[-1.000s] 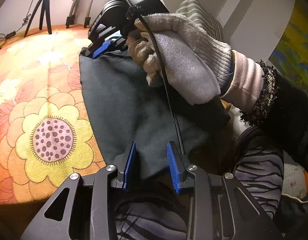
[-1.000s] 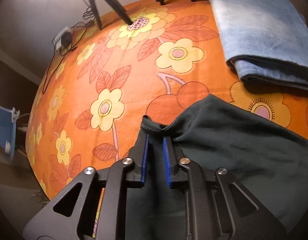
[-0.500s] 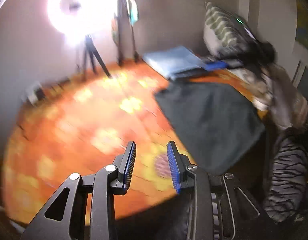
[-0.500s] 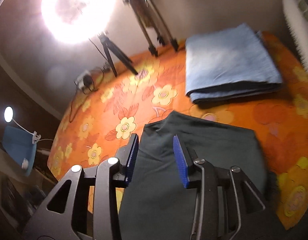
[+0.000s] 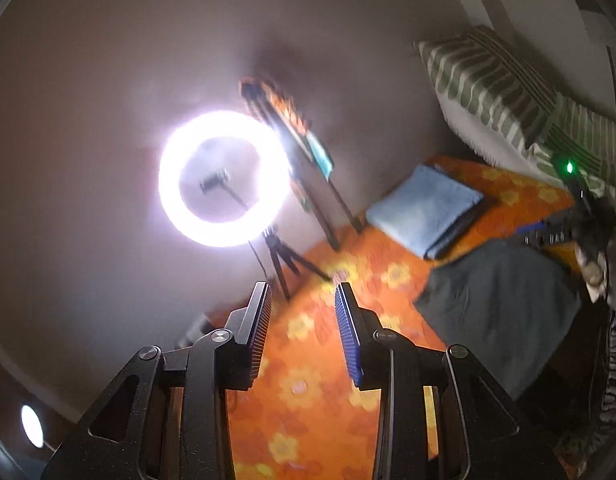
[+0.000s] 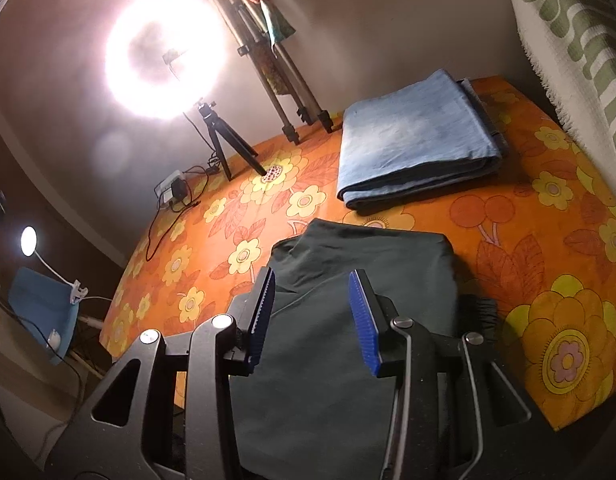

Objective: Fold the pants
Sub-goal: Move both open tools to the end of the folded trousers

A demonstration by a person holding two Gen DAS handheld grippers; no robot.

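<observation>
The dark grey-green pants (image 6: pixel 388 252) lie folded into a flat rectangle on the orange flowered bedsheet (image 6: pixel 548 280). My right gripper (image 6: pixel 312 280) hovers over their near half, jaws apart, no cloth between the pads. My left gripper (image 5: pixel 301 292) is lifted high over the bed and looks towards the wall, also open with nothing in it. From there the pants (image 5: pixel 496 304) show at the lower right. Beside them, at the frame's right edge, is the gloved right hand (image 5: pixel 592 268).
A folded pair of light blue jeans (image 6: pixel 416 136) lies just beyond the pants near the wall. A bright ring light (image 6: pixel 163 52) on a small tripod (image 6: pixel 219 140), taller tripod legs and a power strip (image 6: pixel 171 190) stand at the bed's far left. A striped pillow (image 6: pixel 580 40) leans at the right.
The right gripper let go of the pants' corner, opened and drew back and up. The left gripper left the pants' near edge and rose high, tilting up towards the wall.
</observation>
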